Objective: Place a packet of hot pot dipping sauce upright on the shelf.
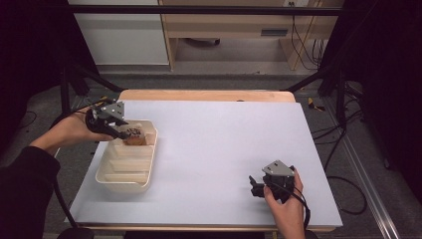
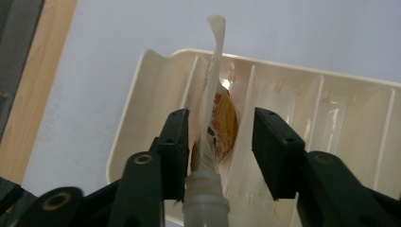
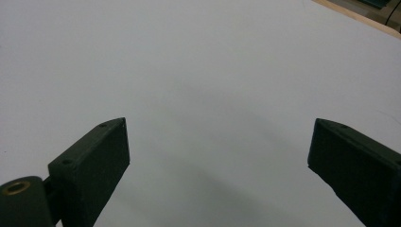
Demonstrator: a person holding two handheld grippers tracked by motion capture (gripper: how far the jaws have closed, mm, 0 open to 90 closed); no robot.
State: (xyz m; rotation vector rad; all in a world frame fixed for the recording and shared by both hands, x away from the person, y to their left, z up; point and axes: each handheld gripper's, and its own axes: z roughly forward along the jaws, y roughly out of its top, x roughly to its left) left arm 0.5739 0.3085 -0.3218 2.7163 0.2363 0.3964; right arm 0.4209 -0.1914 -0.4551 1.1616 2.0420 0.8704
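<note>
A cream tray (image 1: 127,169) with several ribbed slots lies at the left of the table. In its far end stands a packet (image 1: 135,137) with orange and red print. My left gripper (image 1: 127,133) reaches into that end from the left. In the left gripper view the packet (image 2: 226,120) stands on edge between the jaws of the left gripper (image 2: 220,130), its white seal pointing up and a translucent ribbed neck near the camera. The jaws stand apart on either side of it without pressing. My right gripper (image 1: 256,189) rests near the front right, open over bare mat (image 3: 220,137).
A pale grey mat (image 1: 224,144) covers the table, with a wooden edge (image 1: 209,94) showing at the back. Black frame legs stand at both back corners. Cables (image 1: 343,189) lie on the floor to the right.
</note>
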